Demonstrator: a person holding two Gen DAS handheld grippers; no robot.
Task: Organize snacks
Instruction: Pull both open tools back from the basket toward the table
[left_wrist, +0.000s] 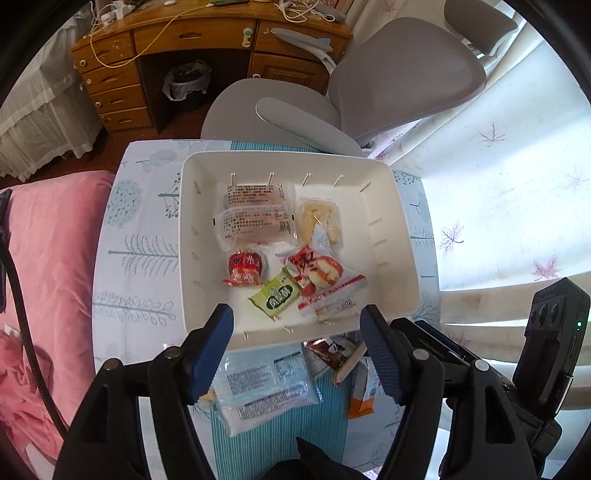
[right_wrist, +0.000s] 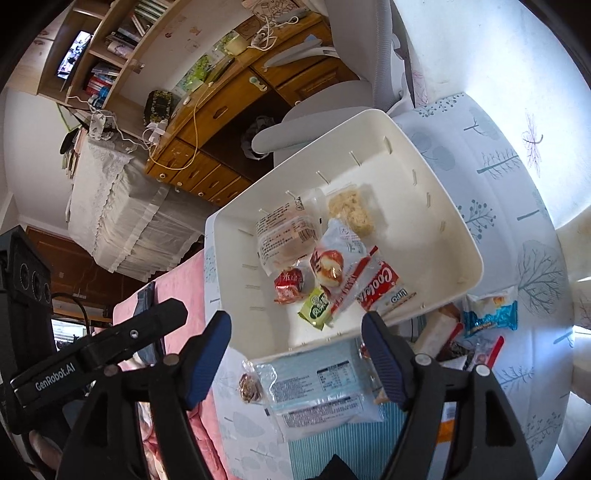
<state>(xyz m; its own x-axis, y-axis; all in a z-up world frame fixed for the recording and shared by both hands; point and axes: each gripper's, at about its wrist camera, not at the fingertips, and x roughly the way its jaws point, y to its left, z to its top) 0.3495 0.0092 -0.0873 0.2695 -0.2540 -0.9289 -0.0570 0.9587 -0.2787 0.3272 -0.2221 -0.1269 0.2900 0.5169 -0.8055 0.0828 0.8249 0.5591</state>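
Observation:
A white bin (left_wrist: 402, 236) stands on the tree-print tablecloth and holds several snacks: two clear-wrapped pink cakes (left_wrist: 255, 218), a yellow snack (left_wrist: 321, 218), a small red packet (left_wrist: 242, 269), a green packet (left_wrist: 275, 295) and a red-and-white packet (left_wrist: 325, 277). My left gripper (left_wrist: 297, 314) hovers open over the bin's near wall, its jaws empty. In the right wrist view, a red cookie pack (right_wrist: 380, 288) lies at the bin's (right_wrist: 454, 229) front. My right gripper (right_wrist: 295, 321) is open and empty above that near edge. Light blue packets (right_wrist: 317, 387) lie on the cloth below both grippers.
Loose on the cloth in front of the bin are a brown packet (left_wrist: 332, 352), an orange one (left_wrist: 364, 397), a blue packet (right_wrist: 487, 314) and a small round snack (right_wrist: 250, 386). A grey chair (left_wrist: 399, 81) and a wooden desk (left_wrist: 166, 48) stand beyond. Pink bedding (left_wrist: 48, 236) lies at the left.

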